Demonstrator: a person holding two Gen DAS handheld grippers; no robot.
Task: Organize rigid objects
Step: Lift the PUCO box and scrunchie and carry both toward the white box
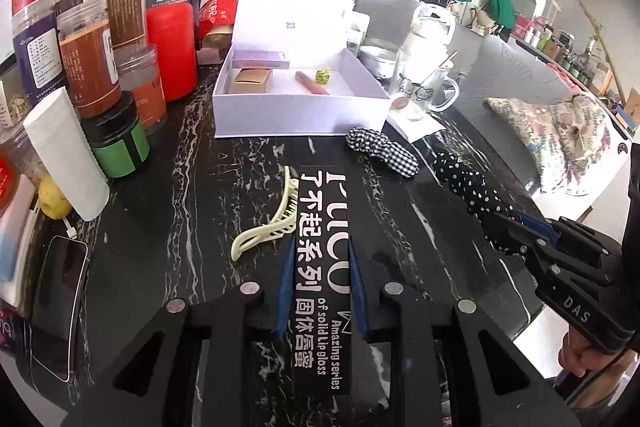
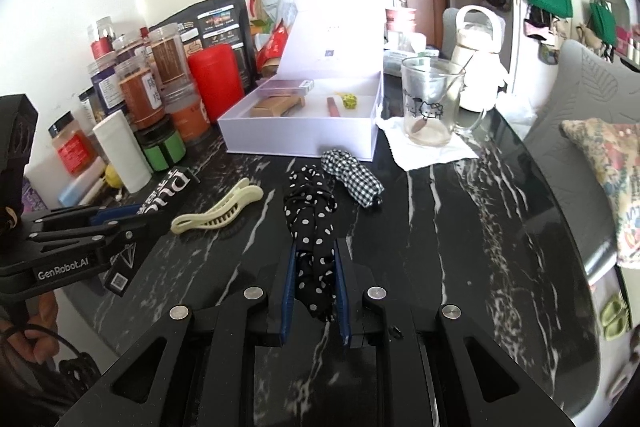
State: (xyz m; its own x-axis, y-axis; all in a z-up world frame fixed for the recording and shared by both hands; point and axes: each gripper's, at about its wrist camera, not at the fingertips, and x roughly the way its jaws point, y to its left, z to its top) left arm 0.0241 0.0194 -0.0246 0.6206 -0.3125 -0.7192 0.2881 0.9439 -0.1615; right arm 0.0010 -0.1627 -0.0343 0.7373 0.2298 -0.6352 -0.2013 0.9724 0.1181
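My left gripper [image 1: 320, 251] is shut on a long black lip gloss box [image 1: 320, 227] with white lettering, held over the black marble table [image 1: 180, 187]. My right gripper [image 2: 316, 259] is shut on a black polka-dot scrunchie [image 2: 312, 211]. A cream hair clip [image 1: 268, 223] lies just left of the black box; it also shows in the right wrist view [image 2: 218, 213]. A checked scrunchie [image 2: 352, 175] lies beyond the dotted one. An open white box [image 1: 300, 107] farther back holds small cartons, a red stick and a green item.
Jars, a red canister [image 1: 172, 51] and a white tube [image 1: 66, 155] crowd the left edge. A phone [image 1: 56, 303] lies at the front left. A glass mug [image 2: 432, 103] on a white napkin stands right of the white box. The table's curved edge runs along the right.
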